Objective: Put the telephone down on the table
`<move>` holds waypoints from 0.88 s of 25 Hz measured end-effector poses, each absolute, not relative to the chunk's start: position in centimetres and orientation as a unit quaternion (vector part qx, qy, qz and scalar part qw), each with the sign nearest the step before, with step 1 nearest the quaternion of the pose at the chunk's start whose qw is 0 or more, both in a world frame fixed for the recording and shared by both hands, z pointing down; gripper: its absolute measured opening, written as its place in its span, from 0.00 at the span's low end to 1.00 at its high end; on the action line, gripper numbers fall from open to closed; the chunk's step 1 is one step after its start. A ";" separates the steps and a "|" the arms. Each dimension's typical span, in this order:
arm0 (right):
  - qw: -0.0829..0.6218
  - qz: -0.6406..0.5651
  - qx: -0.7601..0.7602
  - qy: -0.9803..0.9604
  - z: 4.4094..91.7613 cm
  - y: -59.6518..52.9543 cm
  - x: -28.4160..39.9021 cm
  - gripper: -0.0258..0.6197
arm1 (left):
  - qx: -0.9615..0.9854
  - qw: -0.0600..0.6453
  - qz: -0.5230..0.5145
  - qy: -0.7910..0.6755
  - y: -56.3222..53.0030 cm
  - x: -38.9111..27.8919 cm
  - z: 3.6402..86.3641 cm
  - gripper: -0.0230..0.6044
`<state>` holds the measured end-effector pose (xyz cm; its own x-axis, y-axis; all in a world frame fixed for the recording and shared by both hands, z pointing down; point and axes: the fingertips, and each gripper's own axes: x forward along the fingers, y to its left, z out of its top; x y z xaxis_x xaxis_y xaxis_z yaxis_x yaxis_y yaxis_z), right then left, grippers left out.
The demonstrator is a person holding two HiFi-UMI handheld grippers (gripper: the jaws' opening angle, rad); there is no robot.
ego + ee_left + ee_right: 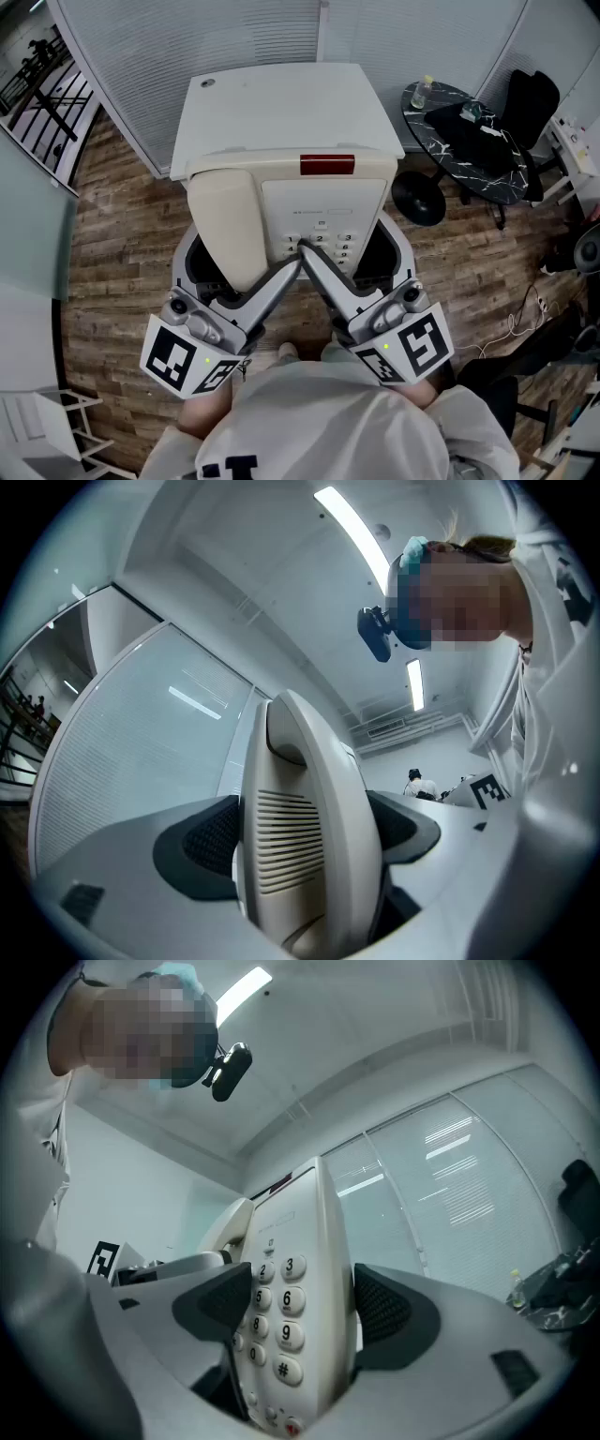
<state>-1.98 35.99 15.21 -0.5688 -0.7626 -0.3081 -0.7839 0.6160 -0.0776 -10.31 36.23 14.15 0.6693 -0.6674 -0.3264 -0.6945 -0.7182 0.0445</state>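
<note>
A cream telephone (291, 211) with its handset on the left and a red strip at its far edge hangs in the air in front of the white table (281, 103), tilted up towards me. My left gripper (234, 274) is shut on its handset side; in the left gripper view the ribbed phone body (300, 836) sits squeezed between both dark pads (211, 841). My right gripper (358, 270) is shut on the keypad side, and the right gripper view has the number keys (277, 1321) pressed between its pads (384, 1312).
The white table stands against a wall of blinds. To the right are a small black round table (469, 141) with a bottle (424, 91) and a black chair (530, 103). Cables (525, 314) lie on the wooden floor. A white rack (42, 422) stands at lower left.
</note>
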 end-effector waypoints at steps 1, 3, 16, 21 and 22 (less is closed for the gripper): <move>0.155 0.033 -0.437 0.885 15.3 36.0 -2.1 0.57 | -0.912 0.040 0.163 0.374 36.3 -10.4 14.3 0.68; 0.153 0.032 -0.437 0.886 15.5 36.1 -2.3 0.57 | -0.911 0.037 0.164 0.377 36.3 -10.6 14.4 0.68; 0.160 0.024 -0.440 0.883 16.3 36.1 -4.2 0.57 | -0.911 0.035 0.158 0.379 36.2 -12.6 15.0 0.68; 0.159 0.016 -0.434 0.887 17.1 35.6 -5.5 0.57 | -0.909 0.031 0.153 0.386 35.8 -13.9 15.7 0.68; 0.157 0.015 -0.435 0.886 17.3 35.4 -5.6 0.57 | -0.909 0.028 0.154 0.386 35.6 -13.9 15.9 0.68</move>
<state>-5.55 35.42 17.26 -0.5721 -0.7669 -0.2908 -0.7764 0.6207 -0.1092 -13.92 35.57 15.85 0.6553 -0.6928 -0.3010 -0.7098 -0.7011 0.0682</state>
